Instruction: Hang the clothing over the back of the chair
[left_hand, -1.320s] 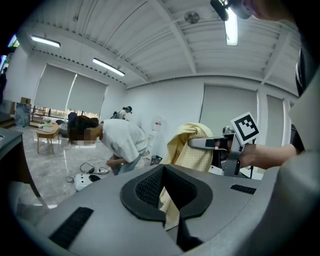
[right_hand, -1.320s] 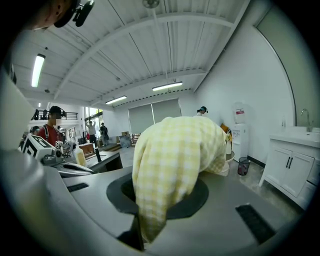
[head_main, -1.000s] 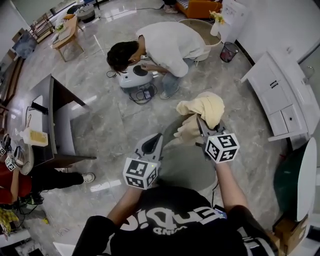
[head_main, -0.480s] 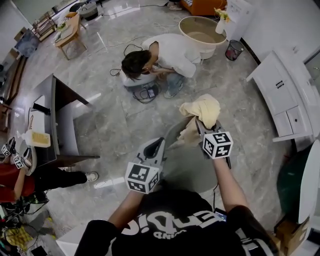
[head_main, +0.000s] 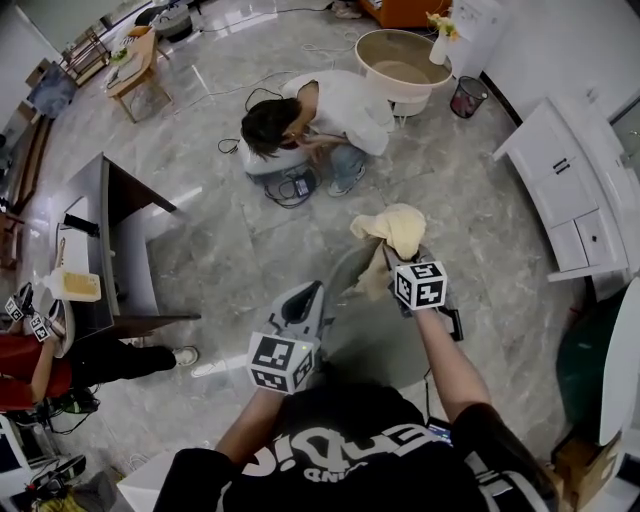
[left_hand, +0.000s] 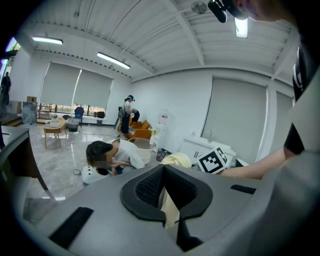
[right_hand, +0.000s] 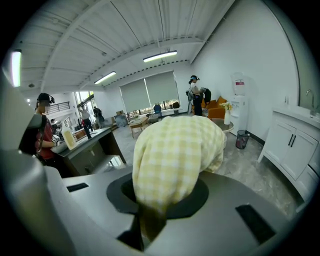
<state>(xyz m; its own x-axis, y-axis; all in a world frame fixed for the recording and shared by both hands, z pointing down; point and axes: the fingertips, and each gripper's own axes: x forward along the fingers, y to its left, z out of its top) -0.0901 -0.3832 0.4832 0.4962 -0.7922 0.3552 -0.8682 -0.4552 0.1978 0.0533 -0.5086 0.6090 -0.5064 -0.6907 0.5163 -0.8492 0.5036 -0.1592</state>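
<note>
Item: clothing (head_main: 398, 226), centre frame | right tool (head_main: 389, 254) clamped on it; left tool (head_main: 321, 286) pinching its corner | advice: spread evenly, lower over chair (head_main: 368, 340) back.

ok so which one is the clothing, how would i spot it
Find the grey chair mid-floor, right ahead of the person holding the tools. Above it, the right tool grips a bunched cloth. It is the only pale yellow, checked, soft thing among grey floor and white cabinet.
</note>
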